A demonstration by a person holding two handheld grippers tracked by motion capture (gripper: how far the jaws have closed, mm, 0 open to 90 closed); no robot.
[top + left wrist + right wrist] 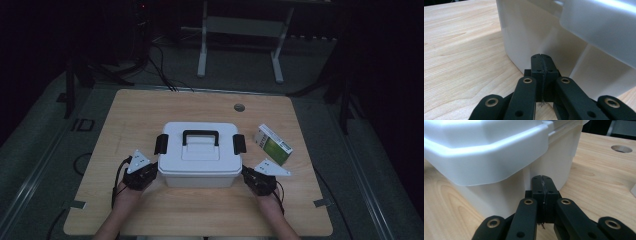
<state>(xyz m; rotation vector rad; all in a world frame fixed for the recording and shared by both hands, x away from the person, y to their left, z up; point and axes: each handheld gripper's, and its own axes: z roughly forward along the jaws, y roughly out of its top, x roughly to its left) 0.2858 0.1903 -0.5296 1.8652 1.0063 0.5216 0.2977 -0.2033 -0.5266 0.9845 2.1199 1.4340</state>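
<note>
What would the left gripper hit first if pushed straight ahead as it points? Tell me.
Most likely the white storage box: the left gripper, jaws shut, points at its side wall near a lower corner, just short of contact as far as depth shows.

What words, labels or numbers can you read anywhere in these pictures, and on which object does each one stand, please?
Green and white carton: it carries print, but too small and blurred to read.
White lidded storage box: no text or label visible, in the high view or in either gripper view.
Grippers and wooden table: no lettering visible.
</note>
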